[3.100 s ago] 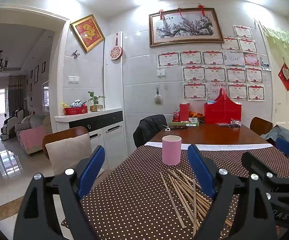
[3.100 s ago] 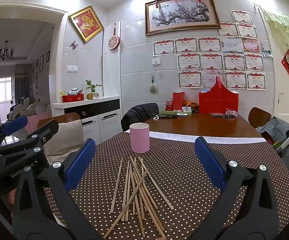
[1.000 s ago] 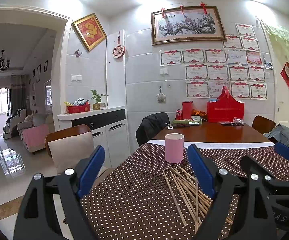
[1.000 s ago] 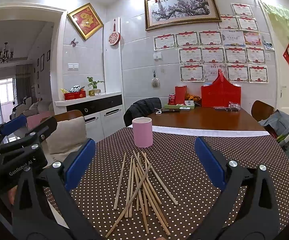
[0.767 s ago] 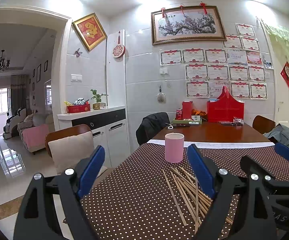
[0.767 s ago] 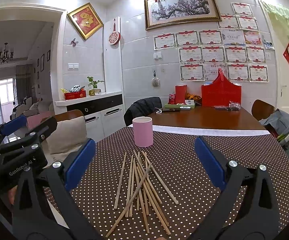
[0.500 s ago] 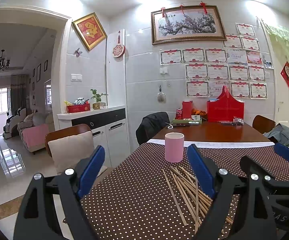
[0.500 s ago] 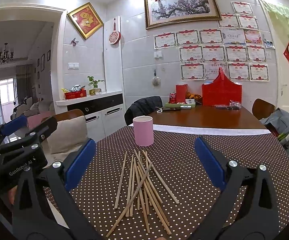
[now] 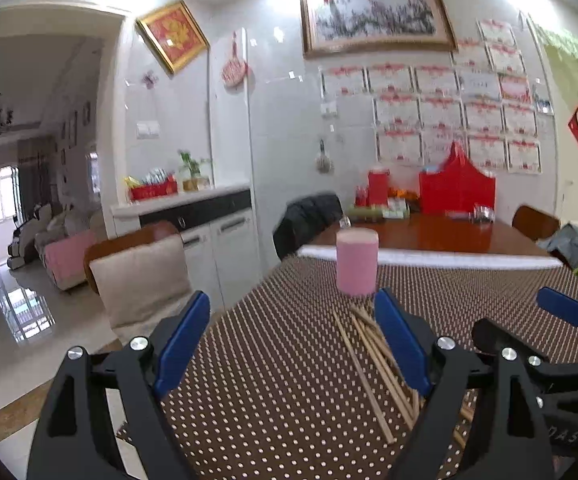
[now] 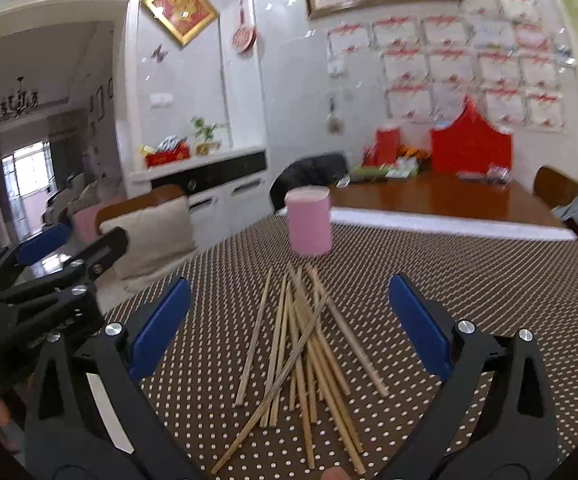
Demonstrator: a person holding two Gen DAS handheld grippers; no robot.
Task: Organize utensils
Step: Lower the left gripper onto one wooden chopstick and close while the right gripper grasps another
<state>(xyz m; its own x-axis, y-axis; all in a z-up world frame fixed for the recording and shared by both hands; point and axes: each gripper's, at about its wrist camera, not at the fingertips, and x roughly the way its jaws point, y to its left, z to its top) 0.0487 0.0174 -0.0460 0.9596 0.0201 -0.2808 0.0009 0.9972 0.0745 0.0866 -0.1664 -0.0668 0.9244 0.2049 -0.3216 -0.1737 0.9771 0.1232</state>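
While both tools (image 9: 293,344) (image 10: 289,328) wide apart as before: right now lower, nearer chopsticks (image 10: 301,344) & cup (image 10: 309,224).

a loose pile of chopsticks (image 10: 305,344) lay on the table (image 10: 469,280) in front of the cup (image 10: 309,220), which stood upright just behind their far tips, with a chair (image 10: 149,224) left of the table.

At your twelve o'clock, a white tiled wall (image 9: 281,128) carries a framed painting (image 9: 377,20); a white sideboard (image 9: 205,232) stands at ten.
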